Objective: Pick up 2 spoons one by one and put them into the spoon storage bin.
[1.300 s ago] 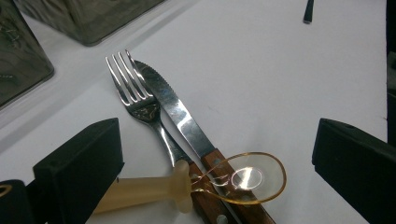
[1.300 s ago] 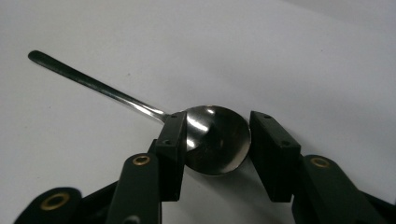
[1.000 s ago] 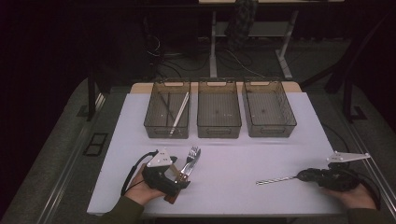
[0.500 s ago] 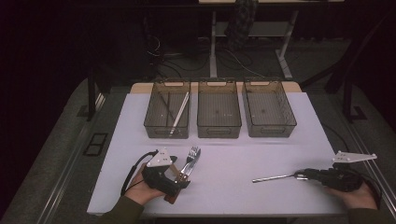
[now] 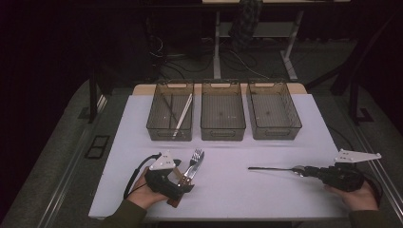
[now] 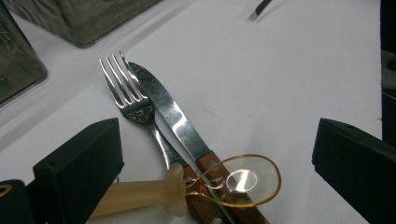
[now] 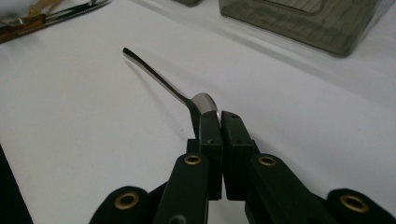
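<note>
Now the spoon (image 7: pixel 177 91) lies on the white table (image 5: pixel 237 194), at its right front, its bowl pinched in the right gripper (image 7: pixel 219 116), whose jaws have just closed. Well apart, the left gripper (image 6: pixel 210 154) gapes around a fork (image 6: pixel 128 95), knife (image 6: pixel 173 114) and clear plastic spoon (image 6: pixel 243 182).

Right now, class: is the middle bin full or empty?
Empty: the middle bin shows only its bare floor in the high view, while the left bin holds long utensils.
</note>
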Available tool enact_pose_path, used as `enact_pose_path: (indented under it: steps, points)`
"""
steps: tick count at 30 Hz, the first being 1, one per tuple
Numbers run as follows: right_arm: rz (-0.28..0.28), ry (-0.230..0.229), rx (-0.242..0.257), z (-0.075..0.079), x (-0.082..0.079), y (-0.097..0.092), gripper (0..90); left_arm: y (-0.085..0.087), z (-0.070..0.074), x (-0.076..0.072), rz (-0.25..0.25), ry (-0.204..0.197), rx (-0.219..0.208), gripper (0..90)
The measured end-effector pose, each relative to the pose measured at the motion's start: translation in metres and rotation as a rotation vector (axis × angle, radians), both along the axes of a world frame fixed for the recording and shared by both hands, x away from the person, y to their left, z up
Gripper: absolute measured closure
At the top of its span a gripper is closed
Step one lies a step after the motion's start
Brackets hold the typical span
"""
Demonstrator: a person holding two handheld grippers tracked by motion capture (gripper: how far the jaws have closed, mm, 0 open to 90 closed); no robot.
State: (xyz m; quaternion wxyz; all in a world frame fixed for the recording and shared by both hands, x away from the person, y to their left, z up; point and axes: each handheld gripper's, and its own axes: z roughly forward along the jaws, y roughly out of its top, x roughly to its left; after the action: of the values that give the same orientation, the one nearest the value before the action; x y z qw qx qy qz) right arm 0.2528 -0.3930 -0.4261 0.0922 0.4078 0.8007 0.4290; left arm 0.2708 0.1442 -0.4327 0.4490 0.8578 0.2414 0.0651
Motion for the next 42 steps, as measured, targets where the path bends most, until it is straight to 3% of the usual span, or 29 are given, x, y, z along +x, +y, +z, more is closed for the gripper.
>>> enact_pose_path:
  steps: [19, 34, 42]
  points:
    - [-0.014, -0.053, -0.001, 0.017, 0.024, 0.023, 87.8, 0.005, -0.002, -0.001, 0.0, -0.008, -0.038, 0.0]
    - [-0.043, -0.118, 0.057, 0.04, 0.036, 0.024, 87.8, 0.012, -0.004, -0.005, 0.029, -0.017, -0.055, 0.0]
    - [-0.107, -0.158, 0.085, 0.055, 0.051, 0.034, 87.8, 0.007, -0.004, -0.005, 0.025, -0.025, -0.046, 0.0]
